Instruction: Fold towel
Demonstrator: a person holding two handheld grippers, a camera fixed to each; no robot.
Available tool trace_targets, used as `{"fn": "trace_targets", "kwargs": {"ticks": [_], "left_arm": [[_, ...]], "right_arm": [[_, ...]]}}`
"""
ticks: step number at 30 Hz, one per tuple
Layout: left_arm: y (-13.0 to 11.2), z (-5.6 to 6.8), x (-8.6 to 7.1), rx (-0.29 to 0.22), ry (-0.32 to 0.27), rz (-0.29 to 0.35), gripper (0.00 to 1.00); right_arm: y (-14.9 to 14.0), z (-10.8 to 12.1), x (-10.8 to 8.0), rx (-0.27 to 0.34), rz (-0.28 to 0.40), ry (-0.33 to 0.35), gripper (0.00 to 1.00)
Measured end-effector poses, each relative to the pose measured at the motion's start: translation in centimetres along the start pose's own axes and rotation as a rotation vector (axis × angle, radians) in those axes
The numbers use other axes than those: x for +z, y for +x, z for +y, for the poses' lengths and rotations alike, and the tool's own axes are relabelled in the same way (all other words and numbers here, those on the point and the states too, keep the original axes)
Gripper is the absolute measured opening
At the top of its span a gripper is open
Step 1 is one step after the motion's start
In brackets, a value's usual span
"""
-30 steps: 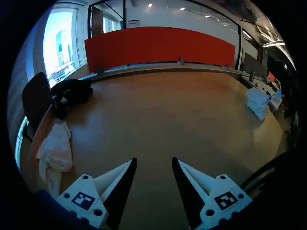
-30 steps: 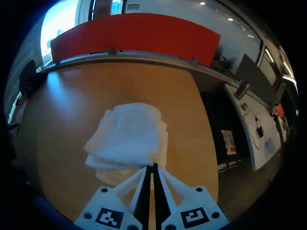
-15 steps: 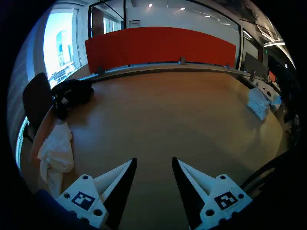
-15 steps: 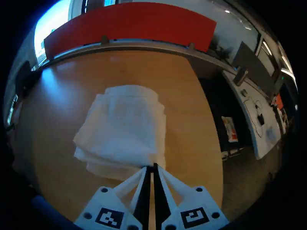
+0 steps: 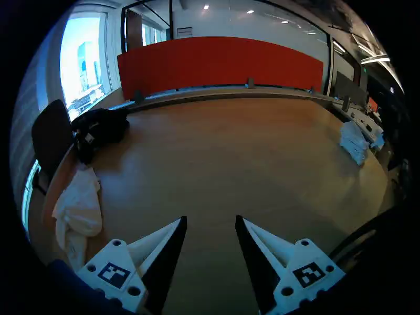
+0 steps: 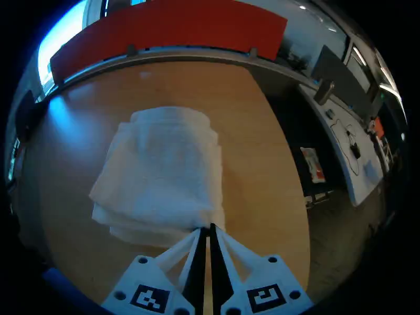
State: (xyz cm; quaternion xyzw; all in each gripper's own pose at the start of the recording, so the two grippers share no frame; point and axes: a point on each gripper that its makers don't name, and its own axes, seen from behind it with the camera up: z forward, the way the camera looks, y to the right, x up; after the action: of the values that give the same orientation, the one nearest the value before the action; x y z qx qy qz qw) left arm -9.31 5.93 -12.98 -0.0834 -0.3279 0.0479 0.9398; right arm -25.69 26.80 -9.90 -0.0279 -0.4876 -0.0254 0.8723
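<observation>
A white folded towel (image 6: 160, 173) lies in several layers on the wooden table (image 6: 257, 157) in the right gripper view. My right gripper (image 6: 206, 233) is shut on the towel's near edge, its fingers pressed together with the cloth pinched between the tips. In the left gripper view the same towel (image 5: 354, 142) is a small white bundle at the table's far right edge. My left gripper (image 5: 210, 226) hovers open over bare wood, far from the towel, with nothing between its fingers.
A cream cloth (image 5: 79, 212) hangs over the table's left edge, behind it a black bag (image 5: 100, 128) and a dark chair (image 5: 50, 139). A red divider (image 5: 220, 60) runs along the table's far side. Right of the towel the table drops off to the floor (image 6: 325, 173).
The towel sits larger and more to the left in the right gripper view, and has slid farther right in the left gripper view. The left gripper has not moved.
</observation>
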Motion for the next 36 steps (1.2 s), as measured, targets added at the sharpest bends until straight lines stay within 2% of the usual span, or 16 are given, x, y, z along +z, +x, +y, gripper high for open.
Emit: {"fn": "trace_targets", "kwargs": {"ticks": [11,27,30,36], "left_arm": [[-0.2,0.1,0.0,0.001,-0.004,-0.002,0.67],[-0.3,0.0,-0.3,0.003,-0.004,0.001,0.67],[-0.3,-0.1,-0.3,0.002,-0.003,0.003,0.67],[-0.2,-0.1,-0.4,-0.005,0.0,0.004,0.67]], "right_arm": [[0.4,-0.5,-0.3,0.003,0.016,-0.003,0.05],[-0.3,-0.1,-0.3,0.007,0.002,-0.026,0.06],[-0.2,-0.1,-0.3,0.005,0.002,-0.033,0.1],[-0.2,0.1,-1.0,0.009,0.02,-0.057,0.35]]}}
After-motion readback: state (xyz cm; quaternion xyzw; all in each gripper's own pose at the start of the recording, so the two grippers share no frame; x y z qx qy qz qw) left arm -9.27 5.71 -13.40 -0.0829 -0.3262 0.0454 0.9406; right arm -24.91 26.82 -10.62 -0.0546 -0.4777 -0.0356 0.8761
